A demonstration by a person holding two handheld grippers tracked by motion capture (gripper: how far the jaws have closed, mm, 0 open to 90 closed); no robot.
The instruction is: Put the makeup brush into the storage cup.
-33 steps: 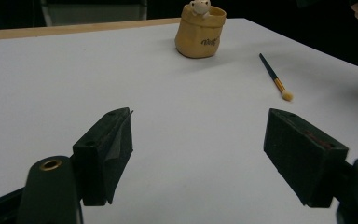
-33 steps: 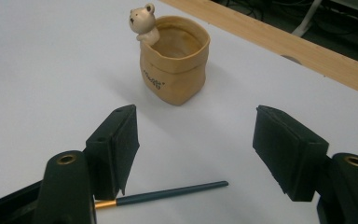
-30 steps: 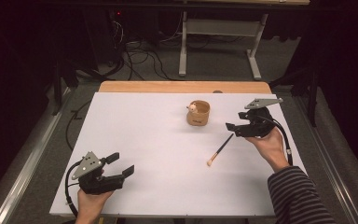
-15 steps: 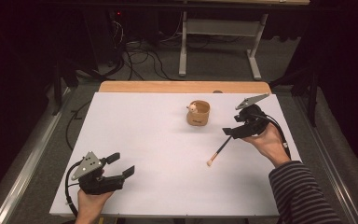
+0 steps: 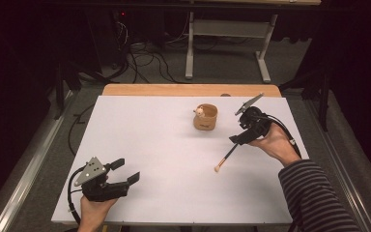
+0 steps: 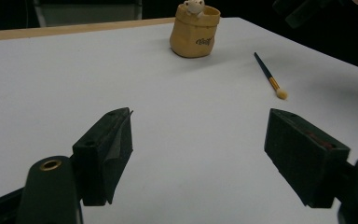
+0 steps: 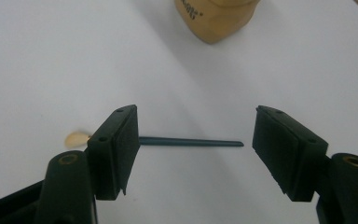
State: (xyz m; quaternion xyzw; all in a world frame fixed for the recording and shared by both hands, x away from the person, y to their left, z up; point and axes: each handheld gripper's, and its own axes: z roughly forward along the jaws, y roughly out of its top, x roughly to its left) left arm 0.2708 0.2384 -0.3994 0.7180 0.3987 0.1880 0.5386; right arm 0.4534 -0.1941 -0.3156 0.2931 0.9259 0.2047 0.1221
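While the right gripper (image 5: 239, 137) hovers with jaws wide apart over the paintbrush (image 5: 226, 157), which lies flat on the white table (image 5: 140, 145) at about five o'clock from the tan cup (image 5: 206, 117), it should drop straight and pinch mid-handle. The left gripper (image 5: 125, 171) rests open at seven o'clock.
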